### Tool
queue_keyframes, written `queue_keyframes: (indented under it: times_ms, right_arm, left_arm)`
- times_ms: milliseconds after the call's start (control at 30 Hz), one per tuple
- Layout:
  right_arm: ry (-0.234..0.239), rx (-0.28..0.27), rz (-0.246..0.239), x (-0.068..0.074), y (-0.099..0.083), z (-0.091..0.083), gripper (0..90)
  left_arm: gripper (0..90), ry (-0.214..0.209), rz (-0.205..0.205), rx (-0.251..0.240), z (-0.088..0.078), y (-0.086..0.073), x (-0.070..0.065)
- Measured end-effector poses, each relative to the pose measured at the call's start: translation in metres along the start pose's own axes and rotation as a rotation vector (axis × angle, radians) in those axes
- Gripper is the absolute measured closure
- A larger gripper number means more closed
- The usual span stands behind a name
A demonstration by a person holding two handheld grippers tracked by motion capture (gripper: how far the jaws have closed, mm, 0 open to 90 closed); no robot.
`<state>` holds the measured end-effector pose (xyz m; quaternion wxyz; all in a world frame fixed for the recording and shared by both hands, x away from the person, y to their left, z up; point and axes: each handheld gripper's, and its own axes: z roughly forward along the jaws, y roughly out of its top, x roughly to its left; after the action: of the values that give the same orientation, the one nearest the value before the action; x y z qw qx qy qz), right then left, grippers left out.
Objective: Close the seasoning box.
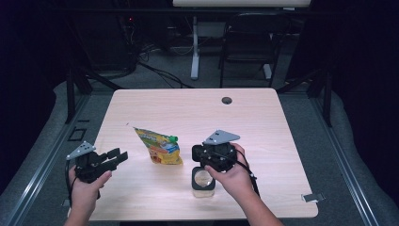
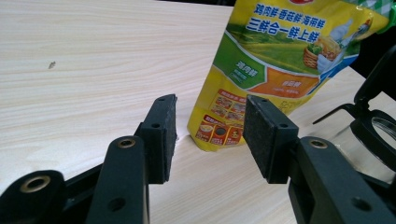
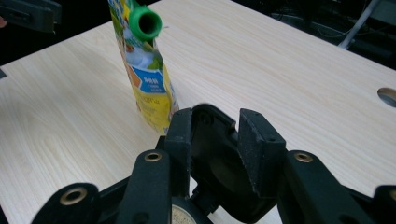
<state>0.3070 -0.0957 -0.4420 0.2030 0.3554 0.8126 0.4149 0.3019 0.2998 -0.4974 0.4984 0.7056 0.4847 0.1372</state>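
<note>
A: A dark room, a chair point(image 1: 247, 40) and cables behind, and a pale wooden surface point(image 1: 188, 113) in the middle. What lies on it?

B: A yellow refill pouch point(image 1: 159, 146) with a green spout point(image 3: 145, 22), lying flat near the middle. Just to its right, toward the person, stands a small glass jar point(image 1: 203, 181) with a black flip lid point(image 3: 219, 163).

A: And the right hand-held gripper point(image 1: 214, 155)?

B: It hangs directly over the jar. In the right gripper view the raised black lid stands between its pads, which seem to clasp the lid's edges, so I read it as grasping the lid. The spout of the pouch has no cap on it and points toward this gripper.

A: The left hand-held gripper point(image 1: 115, 157)?

B: Released. It sits left of the pouch, apart from it. In the left gripper view the jaws stand open with bare wood between them, aimed at the pouch's bottom corner.

A: So how far along is the work?

B: Early, I judge. The jar looks open, or nearly so, and the spout is uncapped. The pouch is not yet picked up, and I cannot tell what the jar holds. Lifting the pouch, tipping it over the jar and shutting the lid all seem left to do.
</note>
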Motion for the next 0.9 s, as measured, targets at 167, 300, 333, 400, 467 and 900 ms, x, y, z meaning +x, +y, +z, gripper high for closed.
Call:
queue_keyframes:
  times_ms: [167,300,333,400,467,900]
  right_arm:
    - [-0.004,-0.024,-0.011,0.002,0.010,-0.005,65.4]
    - [0.010,-0.031,-0.015,0.005,0.020,-0.004,65.3]
    - [0.010,-0.031,-0.015,0.005,0.020,-0.004,65.3]
    - [0.018,-0.029,-0.025,0.008,0.023,-0.001,65.2]
    - [0.024,-0.026,-0.044,0.012,0.026,0.002,65.2]
    - [0.076,-0.007,-0.078,0.025,0.038,0.028,64.4]
  left_arm:
    - [56.5,0.006,-0.003,-0.009,-0.003,-0.001,0.001]
    - [58.3,0.005,-0.001,-0.008,-0.005,0.000,0.001]
    - [58.5,0.005,-0.001,-0.008,-0.005,0.000,0.001]
    - [59.2,0.004,0.000,-0.007,-0.005,0.000,0.001]
    - [59.3,0.004,-0.002,-0.008,-0.004,0.000,0.001]
    - [60.7,0.007,-0.001,-0.007,-0.005,-0.001,0.003]
